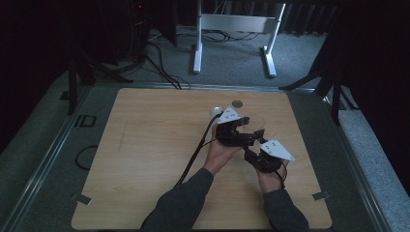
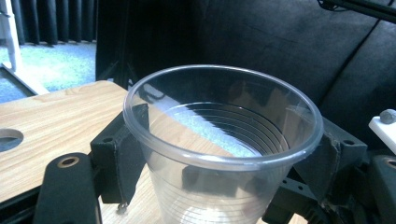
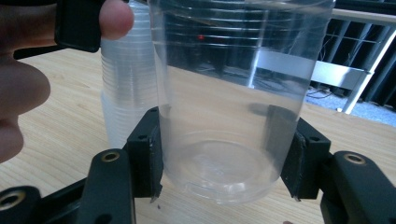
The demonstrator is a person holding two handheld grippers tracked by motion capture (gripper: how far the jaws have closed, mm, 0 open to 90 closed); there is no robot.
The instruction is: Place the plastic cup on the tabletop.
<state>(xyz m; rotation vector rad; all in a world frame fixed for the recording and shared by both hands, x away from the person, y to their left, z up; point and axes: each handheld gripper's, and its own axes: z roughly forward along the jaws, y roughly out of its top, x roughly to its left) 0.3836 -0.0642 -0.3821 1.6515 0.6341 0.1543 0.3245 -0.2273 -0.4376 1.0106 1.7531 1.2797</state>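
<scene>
Gripping a clear cup (image 3: pixel 224 107) low on its wall, the right gripper (image 3: pixel 224 161) has both pads pressed against the cup's sides just above the base, which sits over the table (image 3: pixel 60 116). The left gripper (image 2: pixel 219 158) flanks the same cup just under the rim; whether its pads touch the wall cannot be told. In the right gripper view a stack of cups (image 3: pixel 126 93) stands just beside the held cup, on its left, near the fingers (image 3: pixel 116 18) of the left hand. In the high view both grippers meet right of the table's centre, with a round hole (image 1: pixel 237 103) at the far edge.
</scene>
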